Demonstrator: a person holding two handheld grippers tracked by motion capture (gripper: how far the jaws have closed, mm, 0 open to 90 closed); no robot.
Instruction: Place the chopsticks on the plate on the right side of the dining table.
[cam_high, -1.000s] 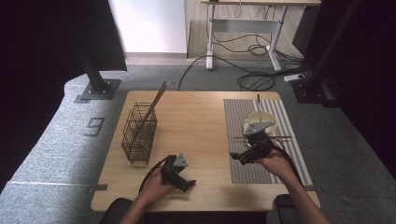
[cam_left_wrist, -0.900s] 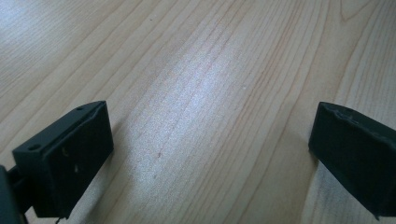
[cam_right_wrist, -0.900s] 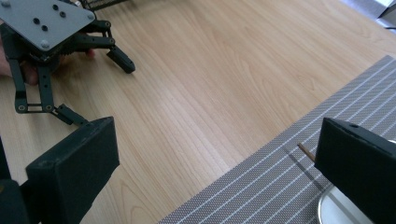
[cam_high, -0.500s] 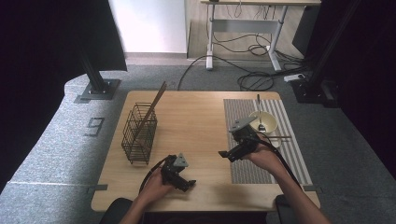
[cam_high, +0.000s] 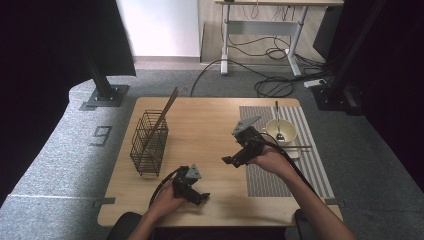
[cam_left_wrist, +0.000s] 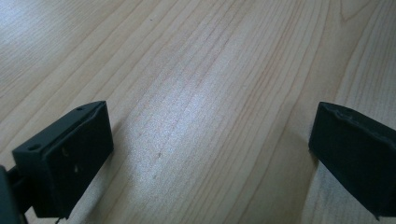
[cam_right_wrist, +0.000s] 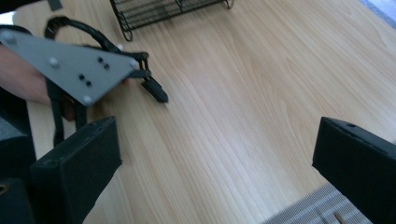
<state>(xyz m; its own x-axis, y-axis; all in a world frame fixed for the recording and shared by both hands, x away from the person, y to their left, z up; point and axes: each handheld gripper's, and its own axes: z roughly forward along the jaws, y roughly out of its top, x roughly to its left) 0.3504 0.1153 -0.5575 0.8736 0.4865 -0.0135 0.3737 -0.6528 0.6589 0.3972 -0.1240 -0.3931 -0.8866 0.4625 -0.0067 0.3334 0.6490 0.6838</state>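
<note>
Both of my black two-jaw grippers are spread wide and empty: the left gripper (cam_high: 192, 189) low on the pale wooden table (cam_high: 205, 125), the right gripper (cam_high: 239, 156) raised beside the grey striped mat (cam_high: 305, 167). A black wire basket (cam_high: 149, 144) stands at the left, well apart.

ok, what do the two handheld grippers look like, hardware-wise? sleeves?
Both are black. The left gripper and right gripper each carry a grey three-cornered plate on top, dotted with small screws and holes. A black cable loops from each. The jaws are blocky, matte black, with small holes in their faces. Forearms are bare; no sleeves visible.
</note>
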